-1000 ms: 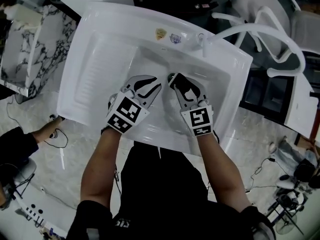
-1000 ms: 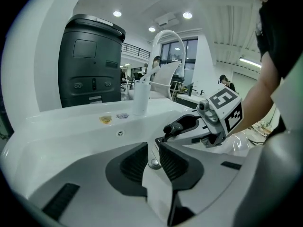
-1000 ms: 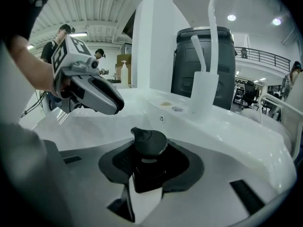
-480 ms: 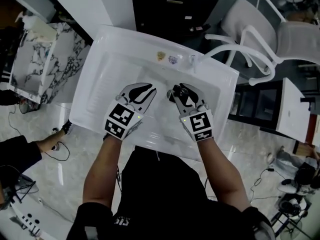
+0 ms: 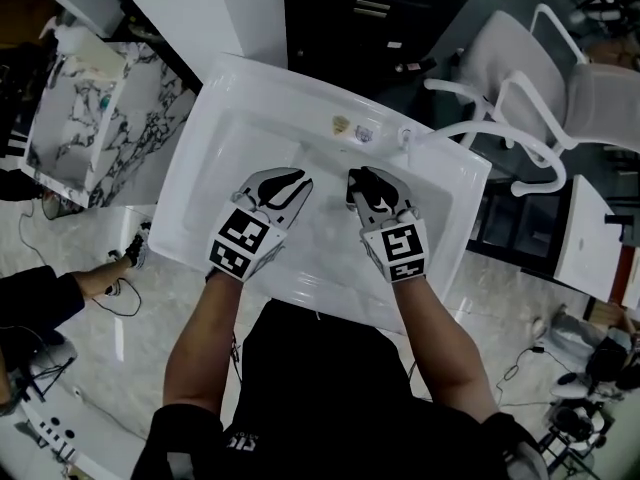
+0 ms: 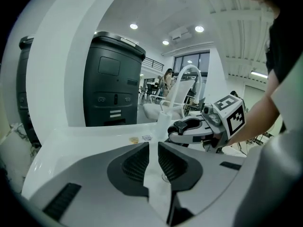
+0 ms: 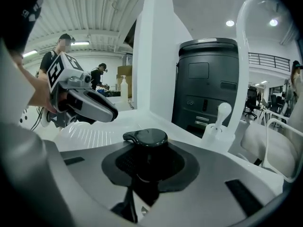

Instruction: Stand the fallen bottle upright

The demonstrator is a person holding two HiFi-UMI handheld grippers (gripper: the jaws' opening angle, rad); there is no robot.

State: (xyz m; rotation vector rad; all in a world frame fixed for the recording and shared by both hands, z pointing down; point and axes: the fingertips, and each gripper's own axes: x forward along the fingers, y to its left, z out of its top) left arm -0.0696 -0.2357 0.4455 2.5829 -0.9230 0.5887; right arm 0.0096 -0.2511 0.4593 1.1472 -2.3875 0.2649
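A white sink (image 5: 196, 190) lies under both grippers. My right gripper (image 5: 362, 180) hangs over the basin with a black bottle (image 5: 357, 179) at its tip. In the right gripper view the bottle's rounded black cap (image 7: 145, 138) stands up between the pads, which press on it while the jaws are closing. My left gripper (image 5: 300, 179) hovers beside it to the left. In the left gripper view its ribbed pads (image 6: 138, 163) stand a narrow slit apart with only the white basin showing through. The right gripper (image 6: 182, 128) shows ahead there.
A white tap (image 5: 405, 139) and two small stickers (image 5: 343, 125) sit on the sink's back edge. A marble-patterned counter (image 5: 88, 118) stands at left, white chairs (image 5: 560, 98) at right, a dark cabinet (image 5: 360, 13) behind. A person's hand (image 5: 100, 273) reaches in low left.
Both grippers have risen from the basin floor and drawn slightly apart. The black bottle has come up with the right gripper. The sink looks smaller and farther away.
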